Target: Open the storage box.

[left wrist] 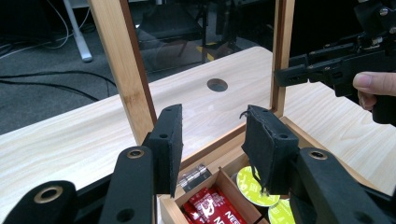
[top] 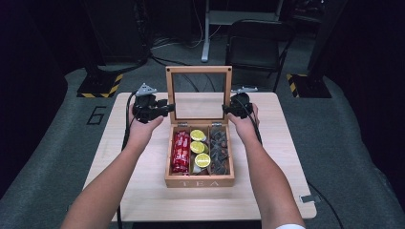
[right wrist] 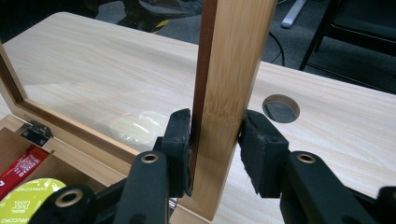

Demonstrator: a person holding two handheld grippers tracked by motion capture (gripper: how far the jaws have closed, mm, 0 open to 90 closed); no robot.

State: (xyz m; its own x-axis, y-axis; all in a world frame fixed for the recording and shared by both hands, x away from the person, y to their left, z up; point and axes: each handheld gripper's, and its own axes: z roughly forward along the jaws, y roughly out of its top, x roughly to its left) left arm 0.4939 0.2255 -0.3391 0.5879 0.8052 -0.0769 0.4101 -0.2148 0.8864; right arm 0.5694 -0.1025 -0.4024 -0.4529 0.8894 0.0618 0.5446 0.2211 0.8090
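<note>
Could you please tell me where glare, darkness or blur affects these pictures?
High view: dark surroundings, evenly lit pale wooden table. Left gripper view: the glass-paned wooden lid reflects the table; near black tongs slightly soft. Right gripper view: a bright glare patch on the glass, the lid's frame sharp.

Black folding chair, floor cables
</note>
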